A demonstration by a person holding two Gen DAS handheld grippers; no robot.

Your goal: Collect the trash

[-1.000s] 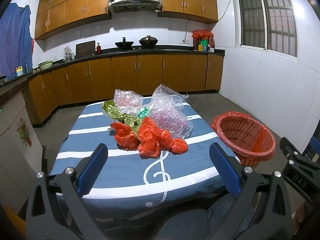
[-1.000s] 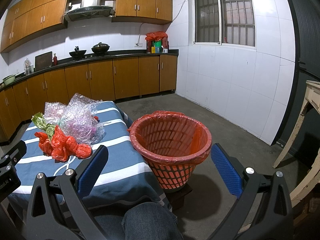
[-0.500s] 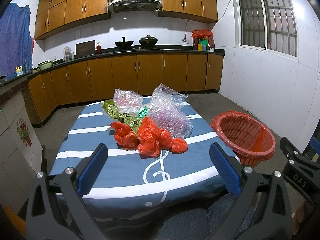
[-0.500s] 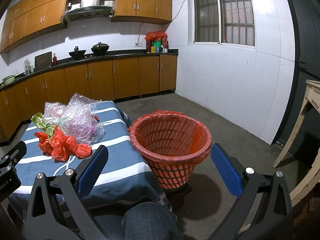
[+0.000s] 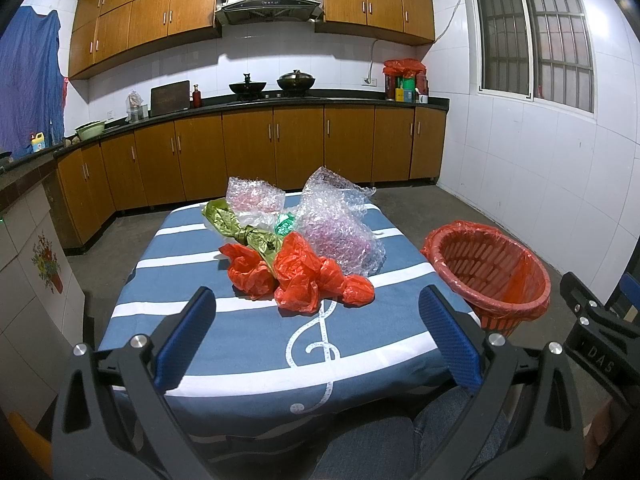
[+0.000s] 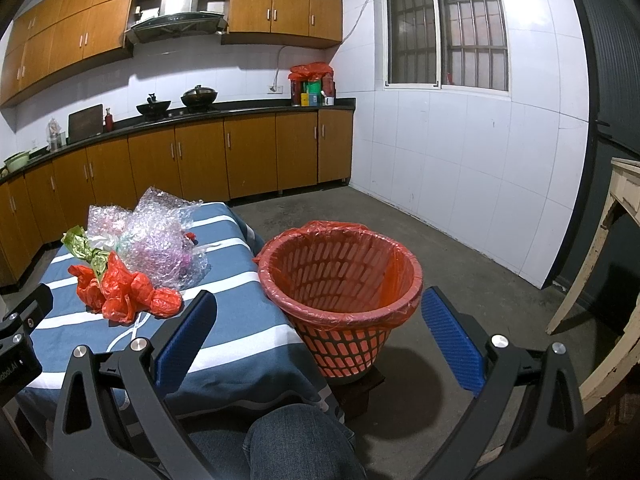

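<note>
Trash (image 5: pixel 304 256): plastic bags and bubble wrap, heaped on striped table (image 5: pixel 248 344)
Basket (image 6: pixel 340 280): red-lined, beside table
Left gripper (image 5: pixel 316 336): held agape, empty
Right gripper (image 6: pixel 320 336): likewise

"DAS" on the right gripper (image 5: pixel 596 364) body.

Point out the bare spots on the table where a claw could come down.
Free: the near striped tablecloth around the treble clef, between the red plastic bags and the table's front edge, and the left strip. Crowded: the middle and far end, under bubble wrap and green wrapping.
</note>
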